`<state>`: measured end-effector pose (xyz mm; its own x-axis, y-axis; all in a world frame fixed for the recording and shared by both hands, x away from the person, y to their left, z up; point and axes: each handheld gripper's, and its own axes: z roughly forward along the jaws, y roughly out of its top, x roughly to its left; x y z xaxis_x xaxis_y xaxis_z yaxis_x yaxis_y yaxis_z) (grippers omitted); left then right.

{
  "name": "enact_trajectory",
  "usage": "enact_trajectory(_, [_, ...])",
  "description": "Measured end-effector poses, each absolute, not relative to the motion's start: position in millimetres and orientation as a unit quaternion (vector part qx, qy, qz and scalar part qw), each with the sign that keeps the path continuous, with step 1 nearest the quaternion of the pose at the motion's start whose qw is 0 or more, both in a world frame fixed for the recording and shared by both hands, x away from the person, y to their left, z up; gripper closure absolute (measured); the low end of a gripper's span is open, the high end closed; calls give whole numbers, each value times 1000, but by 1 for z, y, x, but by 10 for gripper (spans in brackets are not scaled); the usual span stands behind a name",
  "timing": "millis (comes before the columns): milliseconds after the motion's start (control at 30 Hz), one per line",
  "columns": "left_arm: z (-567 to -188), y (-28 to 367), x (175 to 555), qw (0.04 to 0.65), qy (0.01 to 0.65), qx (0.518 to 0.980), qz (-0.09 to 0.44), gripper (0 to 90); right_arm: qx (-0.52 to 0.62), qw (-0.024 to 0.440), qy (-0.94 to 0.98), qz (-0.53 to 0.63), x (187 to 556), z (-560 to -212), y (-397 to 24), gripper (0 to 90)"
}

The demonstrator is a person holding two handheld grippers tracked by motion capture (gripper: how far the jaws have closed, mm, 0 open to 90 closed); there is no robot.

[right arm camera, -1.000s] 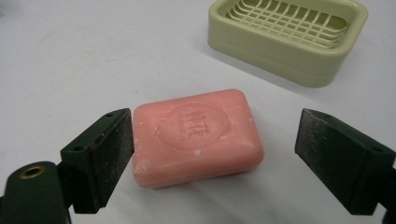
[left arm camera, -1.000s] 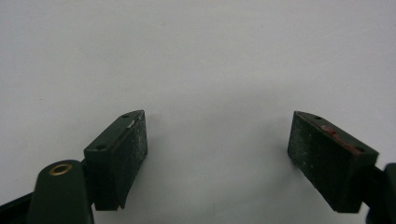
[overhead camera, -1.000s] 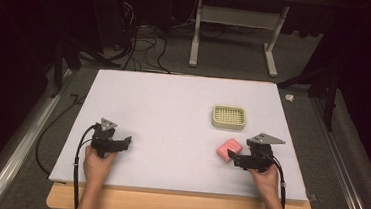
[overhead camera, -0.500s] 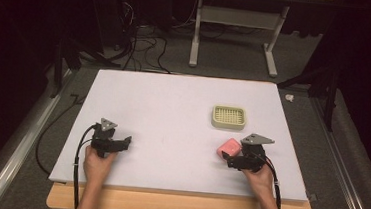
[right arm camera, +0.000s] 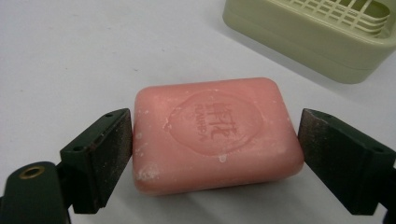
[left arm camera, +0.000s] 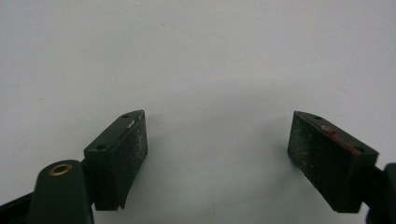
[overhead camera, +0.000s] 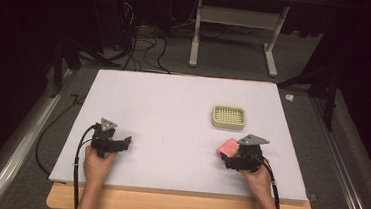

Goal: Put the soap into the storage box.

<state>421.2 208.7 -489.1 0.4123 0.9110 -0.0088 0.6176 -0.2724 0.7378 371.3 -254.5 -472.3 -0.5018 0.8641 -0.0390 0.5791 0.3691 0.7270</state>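
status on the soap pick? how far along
Early. Done: the right gripper is placed around the pink soap bar, one jaw on each short side. In hand: the grasp itself; the jaws look at or near contact, and the bar lies flat on the table. Left: close, lift, probably carry to the green soap dish, which stands empty just beyond. Left gripper rests open, idle.

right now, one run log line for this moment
right gripper: jaws around pink soap bar | left gripper: open, idle | soap dish: empty
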Motion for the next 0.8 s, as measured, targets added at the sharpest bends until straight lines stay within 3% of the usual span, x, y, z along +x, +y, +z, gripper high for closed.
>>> enact_trajectory(800, [-489,209,421,341,498,768,215,206,452,198,809,321,374,-482,-254,138])
